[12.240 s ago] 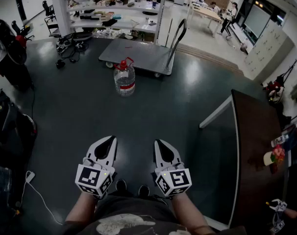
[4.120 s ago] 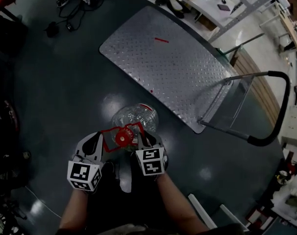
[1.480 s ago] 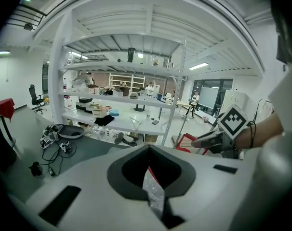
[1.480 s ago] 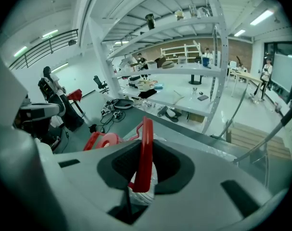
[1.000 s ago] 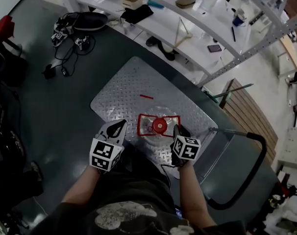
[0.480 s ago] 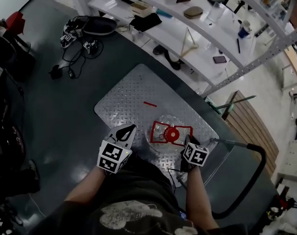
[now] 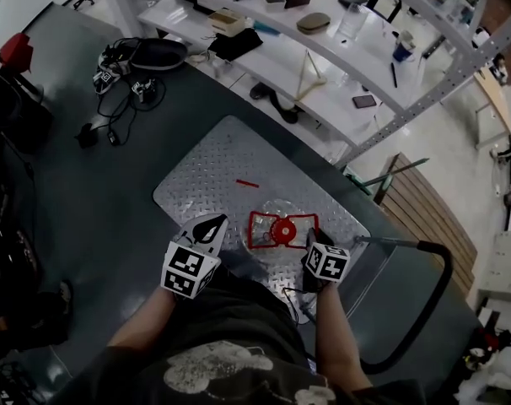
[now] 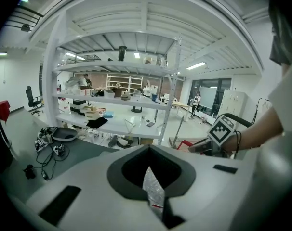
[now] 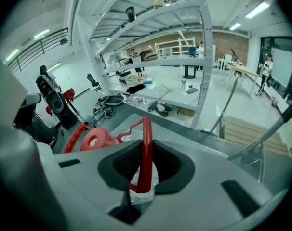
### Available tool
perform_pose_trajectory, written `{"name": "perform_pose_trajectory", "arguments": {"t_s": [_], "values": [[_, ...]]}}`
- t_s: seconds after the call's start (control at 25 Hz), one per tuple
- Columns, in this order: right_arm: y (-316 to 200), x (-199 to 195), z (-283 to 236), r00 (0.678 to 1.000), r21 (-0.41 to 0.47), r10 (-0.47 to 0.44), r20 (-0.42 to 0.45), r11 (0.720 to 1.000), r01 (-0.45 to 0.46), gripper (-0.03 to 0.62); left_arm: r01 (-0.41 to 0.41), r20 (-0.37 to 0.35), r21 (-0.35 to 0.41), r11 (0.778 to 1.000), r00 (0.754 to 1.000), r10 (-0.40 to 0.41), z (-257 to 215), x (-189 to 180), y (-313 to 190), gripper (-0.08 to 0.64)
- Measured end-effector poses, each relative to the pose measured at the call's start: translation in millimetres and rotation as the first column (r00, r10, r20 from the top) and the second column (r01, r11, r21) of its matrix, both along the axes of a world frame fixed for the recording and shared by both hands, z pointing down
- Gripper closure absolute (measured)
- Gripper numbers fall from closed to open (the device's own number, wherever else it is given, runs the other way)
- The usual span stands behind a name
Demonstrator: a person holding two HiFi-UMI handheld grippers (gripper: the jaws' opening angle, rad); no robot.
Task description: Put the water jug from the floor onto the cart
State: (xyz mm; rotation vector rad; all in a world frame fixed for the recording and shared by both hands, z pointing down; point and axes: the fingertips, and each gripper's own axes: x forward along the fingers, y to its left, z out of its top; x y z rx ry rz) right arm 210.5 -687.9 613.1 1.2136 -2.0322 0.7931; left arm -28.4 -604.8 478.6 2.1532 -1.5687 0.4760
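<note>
Standing on the cart (image 7: 209, 175), the jug (image 7: 272, 256) is off the floor and sits toward the 4 o'clock part of the ribbed metal deck, red cap (image 7: 282, 230) up, its red handle (image 7: 277, 218) spread across the top.

At the jug's 3 o'clock, the right gripper (image 7: 310, 241) has the handle between its jaws. In the right gripper view the red bar (image 9: 145, 153) runs upright through the gap with a pad on each side. These jaws have just been closing onto it.

At the jug's 9 o'clock, the left gripper (image 7: 213, 224) hangs just beside the clear wall; whether it touches, I cannot tell. Its jaws are drawn narrow, tips meeting, and clamp nothing. Only a sliver of the jug (image 8: 153, 189) shows through the slit.

A small red strip (image 7: 247, 183) lies on the deck at the jug's 11 o'clock. The cart's push bar (image 7: 424, 310) curves round at 4 o'clock. White shelves (image 7: 323, 66) stand at 12 o'clock, and cables (image 7: 125, 83) lie on the floor at 10 o'clock.
</note>
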Motion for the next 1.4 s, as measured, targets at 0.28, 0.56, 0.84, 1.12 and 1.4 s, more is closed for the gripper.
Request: {"name": "perform_pose_trajectory", "arguments": {"t_s": [0.28, 0.56, 0.84, 1.12, 1.4], "values": [[6, -1, -16, 0.997, 0.036, -0.028, 0.077, 0.999, 0.025, 0.492, -0.024, 0.015, 0.003, 1.000, 1.000, 0.023, -7, 9, 1, 0.552], [15, -3, -39, 0.997, 0.138, -0.053, 0.055, 0.989, 0.045, 0.453, -0.069, 0.024, 0.024, 0.997, 0.997, 0.068, -17, 8, 4, 0.554], [24, 15, -105, 0.992, 0.330, 0.107, 0.070, 0.936, -0.124, 0.453, -0.125, 0.005, 0.067, 0.990, 0.992, 0.125, -37, -1, 20, 0.554], [65, -5, -155, 0.973, 0.442, 0.156, 0.169, 0.870, -0.216, 0.462, -0.141, -0.028, 0.061, 0.988, 0.989, 0.143, -30, -23, 58, 0.554], [145, -54, -165, 0.978, 0.460, 0.139, 0.156, 0.866, -0.197, 0.600, -0.163, -0.064, 0.069, 0.984, 0.984, 0.168, -27, -57, 120, 0.554]]}}
